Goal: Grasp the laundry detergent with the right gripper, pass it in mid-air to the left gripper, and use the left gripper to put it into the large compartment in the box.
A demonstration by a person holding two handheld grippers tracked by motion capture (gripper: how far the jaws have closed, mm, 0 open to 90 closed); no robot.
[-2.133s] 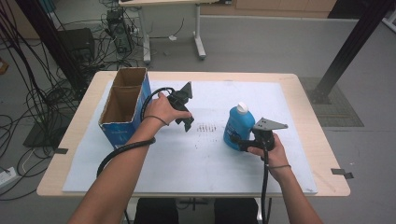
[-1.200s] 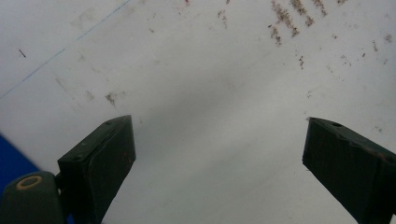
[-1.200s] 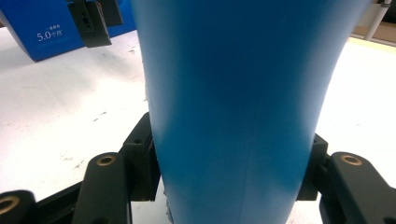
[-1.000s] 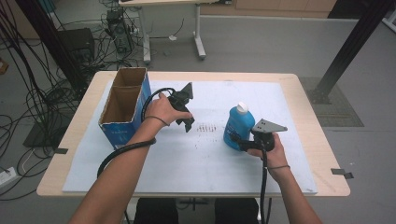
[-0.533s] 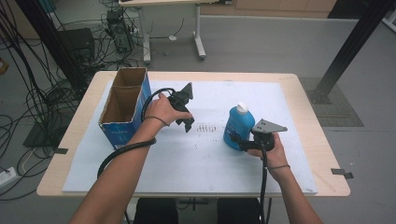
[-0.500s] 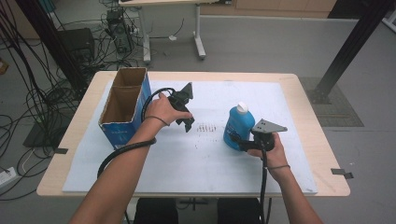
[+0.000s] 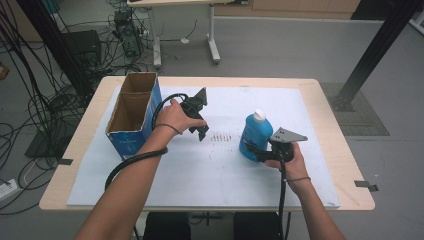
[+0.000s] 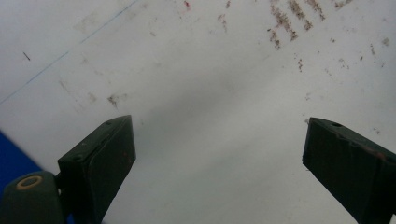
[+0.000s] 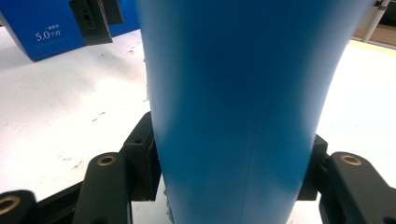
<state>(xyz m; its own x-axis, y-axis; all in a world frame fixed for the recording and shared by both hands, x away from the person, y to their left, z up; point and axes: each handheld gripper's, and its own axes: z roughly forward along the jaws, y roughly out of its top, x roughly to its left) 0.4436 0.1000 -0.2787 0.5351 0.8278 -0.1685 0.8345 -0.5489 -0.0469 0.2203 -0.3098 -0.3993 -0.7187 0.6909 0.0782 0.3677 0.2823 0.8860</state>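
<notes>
A blue bottle (image 7: 255, 133) with a white cap (image 7: 258, 116) stands upright on the white sheet (image 7: 220, 170) covering the bench (image 7: 330, 105), right of the middle, and the right tongs (image 7: 251, 148) clamp its lower body from both sides, the jaws pressed against the blue plastic. Well apart to the left, the left tongs (image 7: 201, 131) hang spread wide and empty over the sheet near some dark smudges (image 7: 220, 137), just beside an open-topped blue cardboard box (image 7: 132, 116) standing at the bench's left side.
</notes>
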